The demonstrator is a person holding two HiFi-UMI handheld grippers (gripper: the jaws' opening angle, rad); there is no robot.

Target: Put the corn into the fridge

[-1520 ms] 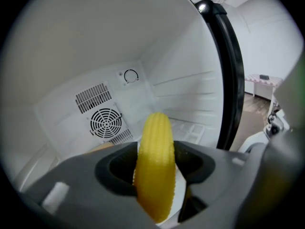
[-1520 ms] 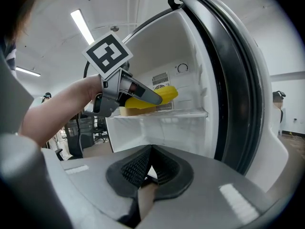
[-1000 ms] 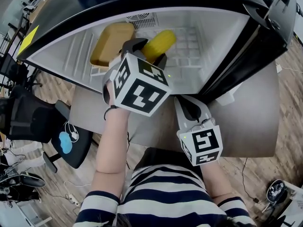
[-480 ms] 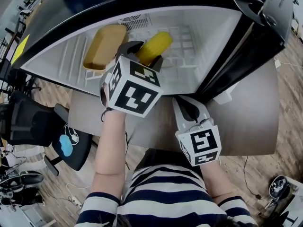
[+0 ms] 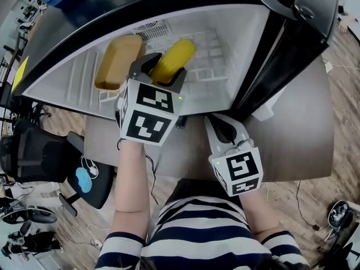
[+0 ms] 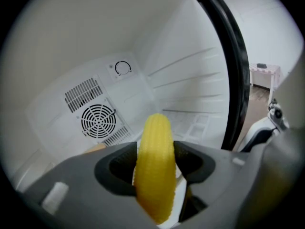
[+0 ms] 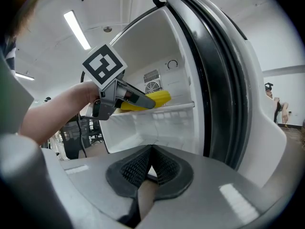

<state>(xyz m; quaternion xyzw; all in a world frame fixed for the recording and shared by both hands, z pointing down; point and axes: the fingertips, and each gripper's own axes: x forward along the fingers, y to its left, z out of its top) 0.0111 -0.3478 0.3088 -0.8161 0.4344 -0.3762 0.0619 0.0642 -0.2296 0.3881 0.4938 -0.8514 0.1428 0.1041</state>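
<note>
The left hand-held gripper (image 5: 162,72) is clamped on the corn (image 5: 175,52), which is held inside the open fridge (image 5: 76,80) above the white shelf (image 5: 211,66); a tan block (image 5: 117,61) is seen at its 9 o'clock; at 5 o'clock, the right hand-held gripper (image 5: 224,127) is closed on nothing over the worktop (image 5: 292,142).

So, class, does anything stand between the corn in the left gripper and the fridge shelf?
Nothing visible does. The fridge door stands open, the left gripper holds the corn above bare shelf, and the tan block lies to its left.
</note>
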